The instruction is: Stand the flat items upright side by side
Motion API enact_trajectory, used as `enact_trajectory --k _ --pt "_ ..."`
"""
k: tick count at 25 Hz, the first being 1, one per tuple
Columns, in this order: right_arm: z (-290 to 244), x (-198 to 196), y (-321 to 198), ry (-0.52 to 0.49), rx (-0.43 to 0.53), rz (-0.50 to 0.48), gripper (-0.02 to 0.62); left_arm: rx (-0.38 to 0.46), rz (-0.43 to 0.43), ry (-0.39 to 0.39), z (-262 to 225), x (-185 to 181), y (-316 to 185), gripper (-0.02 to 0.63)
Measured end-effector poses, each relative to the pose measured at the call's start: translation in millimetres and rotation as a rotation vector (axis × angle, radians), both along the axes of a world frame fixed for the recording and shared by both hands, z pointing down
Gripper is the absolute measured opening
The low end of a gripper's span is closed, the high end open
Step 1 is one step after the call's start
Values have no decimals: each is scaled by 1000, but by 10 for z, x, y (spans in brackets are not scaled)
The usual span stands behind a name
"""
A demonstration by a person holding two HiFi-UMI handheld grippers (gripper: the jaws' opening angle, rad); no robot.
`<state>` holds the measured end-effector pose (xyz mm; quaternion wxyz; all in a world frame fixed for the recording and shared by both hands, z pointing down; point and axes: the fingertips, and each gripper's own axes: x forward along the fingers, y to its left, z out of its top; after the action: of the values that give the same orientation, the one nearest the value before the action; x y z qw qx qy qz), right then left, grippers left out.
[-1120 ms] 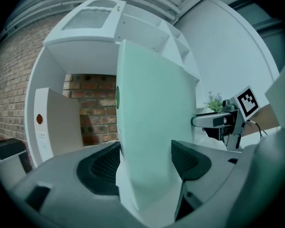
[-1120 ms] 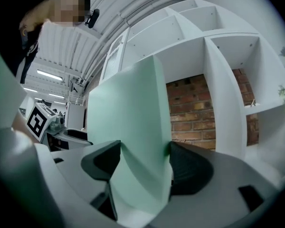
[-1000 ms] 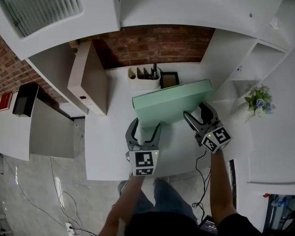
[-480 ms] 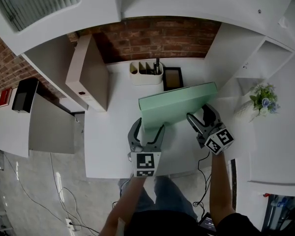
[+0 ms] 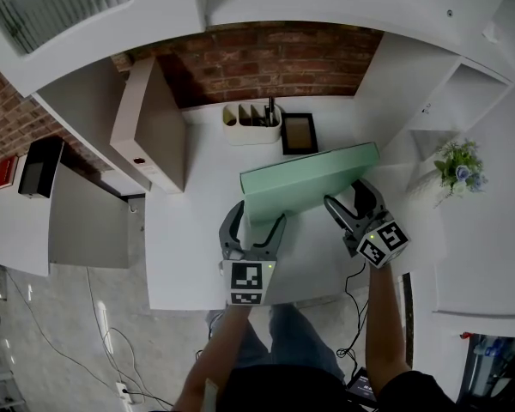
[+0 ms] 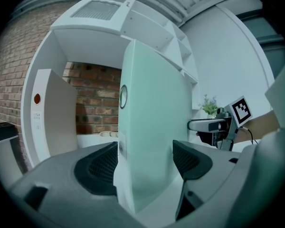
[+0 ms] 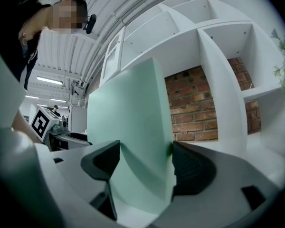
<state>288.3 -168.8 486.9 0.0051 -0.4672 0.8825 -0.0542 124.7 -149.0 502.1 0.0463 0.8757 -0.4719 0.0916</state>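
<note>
A mint green binder (image 5: 309, 183) stands on its long edge across the white desk (image 5: 189, 230), spine end toward the left. My right gripper (image 5: 345, 194) is shut on its right end, and both pads press the cover (image 7: 128, 137) in the right gripper view (image 7: 145, 167). My left gripper (image 5: 256, 217) is open around the left end. In the left gripper view (image 6: 145, 163) the binder (image 6: 152, 127) lies against the left pad, with a gap before the right pad (image 6: 190, 160). A beige binder (image 5: 146, 127) stands upright at the desk's left, also in the left gripper view (image 6: 47, 113).
A white pen organizer (image 5: 251, 125) and a dark picture frame (image 5: 299, 134) stand at the back by the brick wall. A small potted plant (image 5: 459, 166) sits on the right shelf. A black box (image 5: 34, 170) rests on the low unit at the left.
The green binder and both grippers have shifted slightly to the right. Both grips look the same as before.
</note>
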Motion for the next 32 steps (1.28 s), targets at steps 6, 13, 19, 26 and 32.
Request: enact_trajectory --k 6,13,19,26,32 --pt "-83 6 43 -4 -11 39 331 -8 29 -21 -19 -69 14 341" --pt "-199 77 336 -94 -31 200 336 9 143 -83 -106 -117 -24 348" --pt "-167 -143 665 -199 -58 348 336 24 336 -62 -187 -51 -48 350" --pt "-38 -401 914 -195 -82 445 334 37 541 -69 -181 45 -82 350" --pt "37 -553 1079 -188 -96 496 334 0 633 -34 -111 179 -117 350"
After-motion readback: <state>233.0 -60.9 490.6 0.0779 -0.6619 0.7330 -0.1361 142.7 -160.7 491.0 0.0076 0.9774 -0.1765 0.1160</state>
